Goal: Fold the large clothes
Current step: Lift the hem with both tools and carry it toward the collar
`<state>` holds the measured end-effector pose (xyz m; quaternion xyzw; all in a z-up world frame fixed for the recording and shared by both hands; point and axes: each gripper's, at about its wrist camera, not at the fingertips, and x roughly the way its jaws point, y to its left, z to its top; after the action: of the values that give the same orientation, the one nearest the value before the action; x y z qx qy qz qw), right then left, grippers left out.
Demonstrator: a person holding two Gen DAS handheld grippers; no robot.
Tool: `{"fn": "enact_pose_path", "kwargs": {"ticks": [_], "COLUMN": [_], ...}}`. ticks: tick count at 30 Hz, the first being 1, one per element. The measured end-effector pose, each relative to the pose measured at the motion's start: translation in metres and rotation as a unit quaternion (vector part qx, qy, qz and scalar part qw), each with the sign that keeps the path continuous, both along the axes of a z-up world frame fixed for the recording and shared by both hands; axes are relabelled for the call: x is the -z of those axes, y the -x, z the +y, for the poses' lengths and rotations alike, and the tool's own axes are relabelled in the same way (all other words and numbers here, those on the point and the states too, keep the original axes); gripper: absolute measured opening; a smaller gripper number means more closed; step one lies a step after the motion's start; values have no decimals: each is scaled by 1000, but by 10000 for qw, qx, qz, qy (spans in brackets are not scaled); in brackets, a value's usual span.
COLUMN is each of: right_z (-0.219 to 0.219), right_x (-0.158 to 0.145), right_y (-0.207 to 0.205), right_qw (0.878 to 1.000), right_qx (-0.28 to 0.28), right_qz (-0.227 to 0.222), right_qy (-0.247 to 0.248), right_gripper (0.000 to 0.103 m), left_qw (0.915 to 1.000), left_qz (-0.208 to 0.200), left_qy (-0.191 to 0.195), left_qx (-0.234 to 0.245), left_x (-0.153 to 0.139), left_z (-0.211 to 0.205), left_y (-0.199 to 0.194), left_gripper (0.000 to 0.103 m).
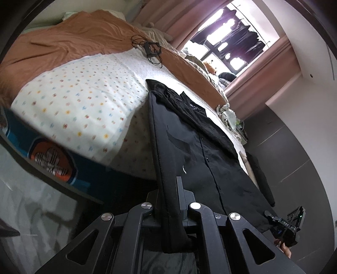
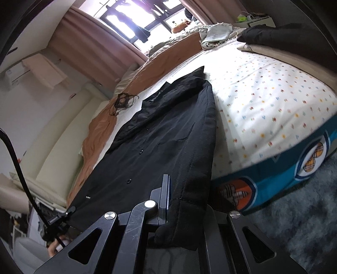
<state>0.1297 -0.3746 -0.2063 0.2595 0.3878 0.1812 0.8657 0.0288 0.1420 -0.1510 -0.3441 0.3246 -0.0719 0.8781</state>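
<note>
Nearest, the left gripper point(image 1: 168, 202) has its jaws clamped on one hem corner of the long black button-front garment point(image 1: 189, 151); the right gripper point(image 2: 179, 202) has its jaws clamped on the other corner. The garment stretches taut from both up onto the bed's white dotted sheet point(image 2: 263, 101). Only the right view shows a folded black item point(image 2: 271, 35) beyond the garment. The left view shows a black cable tangle point(image 1: 150, 49) on the orange blanket point(image 1: 63, 42). Farther off are pink curtains point(image 1: 261, 80) and a bright window point(image 2: 134, 16).
</note>
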Motion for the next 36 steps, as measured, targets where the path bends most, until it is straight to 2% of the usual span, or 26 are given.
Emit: {"fn": "enact_pose_path", "kwargs": {"ticks": [6, 10, 17, 23, 30, 36], "right_z": [-3, -5, -9, -6, 4, 17], "right_x": [-2, -12, -49, -89, -140, -159], "right_y": [28, 45, 81, 99, 97, 67], "right_qw": [10000, 9999, 9980, 9936, 9845, 9776], "right_qx": [-33, -75, -178, -266, -473, -553], "right_qz": [-22, -127, -593, -1085, -1687, -1991], "right_qy": [-62, -64, -89, -132, 125, 398], "right_gripper": [5, 5, 5, 5, 5, 5], "left_qw": [9999, 9994, 9969, 9912, 9851, 9825], "left_qz": [-133, -329, -777, -1314, -1702, -1788], "left_qy": [81, 84, 51, -93, -224, -504], "left_qx": [10, 48, 78, 124, 62, 94], "left_x": [-1, -13, -56, -97, -134, -156], "left_z": [0, -3, -5, -10, 4, 6], "left_y": [33, 54, 86, 105, 96, 62], "left_gripper": [6, 6, 6, 7, 7, 7]}}
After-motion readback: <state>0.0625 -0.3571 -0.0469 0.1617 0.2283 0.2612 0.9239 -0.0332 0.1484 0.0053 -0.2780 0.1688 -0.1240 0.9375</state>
